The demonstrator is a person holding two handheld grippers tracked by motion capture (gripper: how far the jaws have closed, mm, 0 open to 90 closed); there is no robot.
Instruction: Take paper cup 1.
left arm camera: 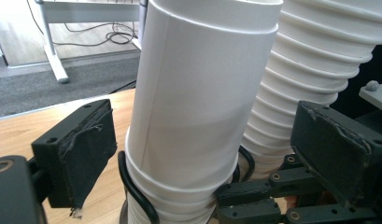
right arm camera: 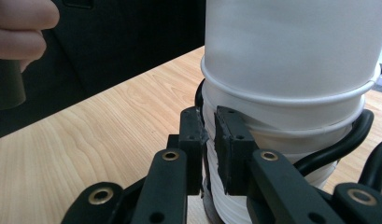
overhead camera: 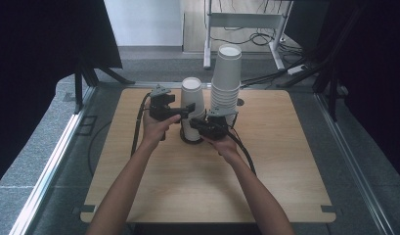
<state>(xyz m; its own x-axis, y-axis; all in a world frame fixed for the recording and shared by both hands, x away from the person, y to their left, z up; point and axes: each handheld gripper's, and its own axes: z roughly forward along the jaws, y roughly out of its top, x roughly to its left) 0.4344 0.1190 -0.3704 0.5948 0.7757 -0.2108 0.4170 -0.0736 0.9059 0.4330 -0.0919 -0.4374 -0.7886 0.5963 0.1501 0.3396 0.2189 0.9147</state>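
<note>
While the high view shows both hands working at the short paper-cup stack point(overhead camera: 192, 108) standing upside down, long axis vertical, mid-desk point(overhead camera: 139, 186) beside the tall cup stack point(overhead camera: 225, 81), the left hand-held gripper point(left arm camera: 198, 154) is straddling the top cup with jaws apart, not pressing. In its own view, the right hand-held gripper point(right arm camera: 207, 140) is pinching shut at the lower cups' rims point(right arm camera: 272, 126), seemingly steadying them; next comes closing left and lifting straight up.

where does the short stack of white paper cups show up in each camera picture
High view: short cup stack at table centre, between both grippers.
Left gripper view: fills the middle, between the open fingers.
Right gripper view: upper right, behind the closed fingers.
Shared landmark: the wooden table.
</note>
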